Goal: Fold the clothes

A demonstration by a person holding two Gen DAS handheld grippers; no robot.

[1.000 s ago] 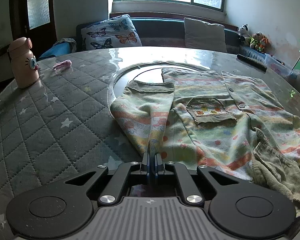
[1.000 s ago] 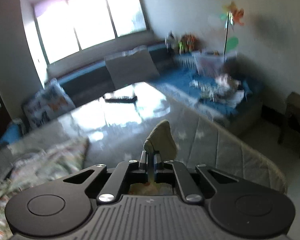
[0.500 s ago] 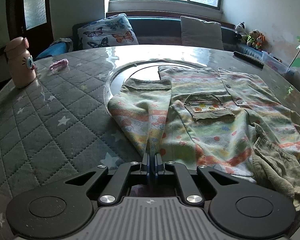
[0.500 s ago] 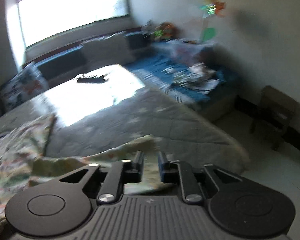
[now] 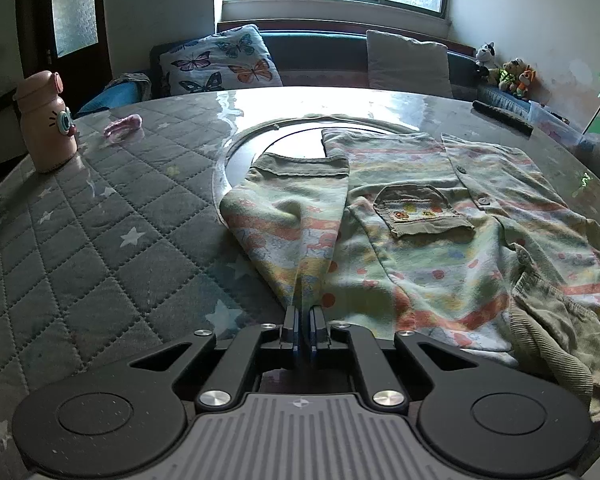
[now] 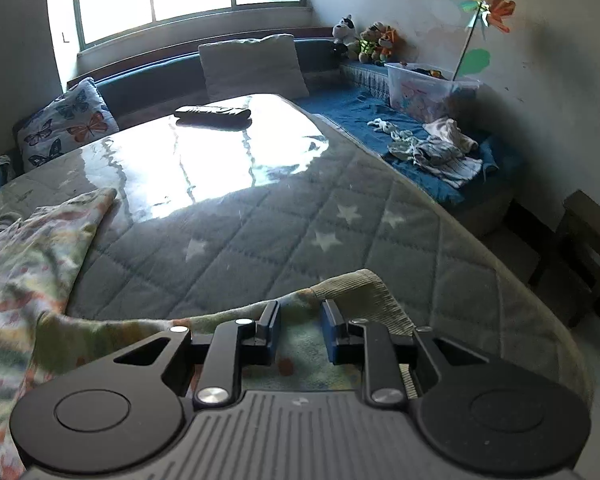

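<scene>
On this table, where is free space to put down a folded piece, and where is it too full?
Free: the quilted cover between the pink bottle and the shirt, and the starred stretch between shirt edge and remote. Crowded: the middle, where the shirt lies spread, and the near edge under both claws.

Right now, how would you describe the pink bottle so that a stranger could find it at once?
Start from the round table with its grey quilted star cover. Go to its far left edge, away from the shirt spread in the middle. The bottle stands upright there, pale pink with a cartoon eye on its side; the only thing near it is a small pink item lying flat.
</scene>
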